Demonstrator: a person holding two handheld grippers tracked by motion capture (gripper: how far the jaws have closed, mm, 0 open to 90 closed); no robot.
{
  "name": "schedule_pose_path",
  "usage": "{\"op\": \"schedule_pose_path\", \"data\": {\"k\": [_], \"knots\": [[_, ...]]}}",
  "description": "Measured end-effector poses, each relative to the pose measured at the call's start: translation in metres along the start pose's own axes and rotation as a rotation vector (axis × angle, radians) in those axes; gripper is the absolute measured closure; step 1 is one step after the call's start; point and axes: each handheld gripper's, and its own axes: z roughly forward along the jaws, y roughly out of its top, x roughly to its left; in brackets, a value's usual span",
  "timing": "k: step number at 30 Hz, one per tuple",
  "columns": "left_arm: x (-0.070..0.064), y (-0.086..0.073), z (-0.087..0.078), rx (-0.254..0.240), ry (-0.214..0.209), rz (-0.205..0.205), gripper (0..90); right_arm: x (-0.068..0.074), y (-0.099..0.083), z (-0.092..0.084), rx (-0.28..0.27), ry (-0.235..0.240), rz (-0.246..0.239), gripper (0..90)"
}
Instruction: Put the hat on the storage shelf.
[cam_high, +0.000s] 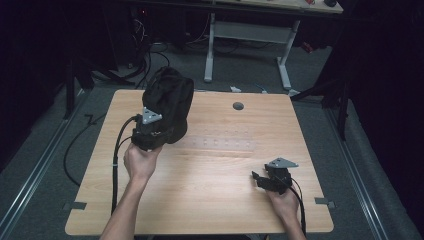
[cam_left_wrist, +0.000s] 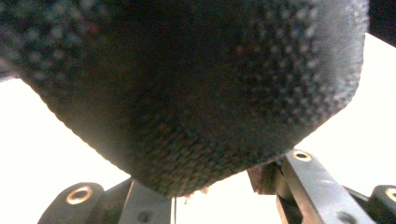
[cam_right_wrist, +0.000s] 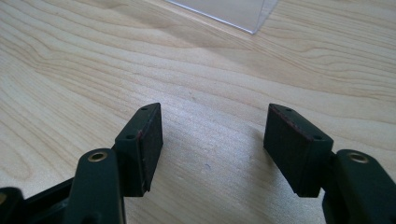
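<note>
A person's left gripper (cam_high: 150, 131) is clamped on a black fabric bag (cam_high: 167, 100), holding it up over the far left part of the wooden table (cam_high: 210, 195). The right gripper (cam_high: 265, 180) rests near the table's near right corner, jaws apart with nothing between them.

Both forearms are bare, with no sleeves showing. The left gripper (cam_high: 150, 131) and the right gripper (cam_high: 272, 178) are black blocks, each topped by a grey three-cornered plate and trailing a black cable toward the near edge. In the right gripper view, the black jaws carry brass-ringed screw holes and flat, ribbed dark pads (cam_right_wrist: 152, 140) with reddish edges.
</note>
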Motion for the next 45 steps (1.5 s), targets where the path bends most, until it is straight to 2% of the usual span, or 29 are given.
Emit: {"op": "schedule_pose_path", "data": {"k": [5, 10, 20, 30, 36, 37, 40, 45], "knots": [[-0.001, 0.0, 0.002, -0.001, 0.012, -0.004, 67.7, 0.0, 0.0, 0.0, 0.0, 0.0, -0.001, 37.6], [-0.005, 0.0, 0.003, 0.0, 0.029, 0.014, 67.7, 0.0, 0.0, 0.0, 0.0, 0.001, -0.001, 37.6], [-0.01, -0.001, 0.005, 0.009, 0.044, -0.001, 67.7, 0.0, 0.0, 0.0, 0.0, 0.0, -0.001, 37.5], [-0.013, -0.005, 0.005, -0.002, 0.083, -0.021, 67.7, 0.0, 0.0, 0.0, 0.0, 0.001, -0.002, 37.4], [-0.016, -0.006, 0.005, -0.002, 0.107, -0.011, 67.7, 0.0, 0.0, 0.0, 0.0, 0.002, -0.003, 37.4], [-0.017, -0.008, 0.006, 0.011, 0.117, -0.012, 67.7, 0.0, 0.0, 0.0, 0.0, 0.002, -0.003, 37.4], [-0.017, -0.011, 0.007, 0.013, 0.117, -0.013, 67.6, 0.0, 0.0, 0.0, 0.0, 0.001, -0.004, 37.4], [-0.012, -0.016, 0.007, -0.013, 0.098, -0.016, 67.5, 0.0, 0.0, 0.0, 0.0, 0.002, -0.003, 37.4]]}}
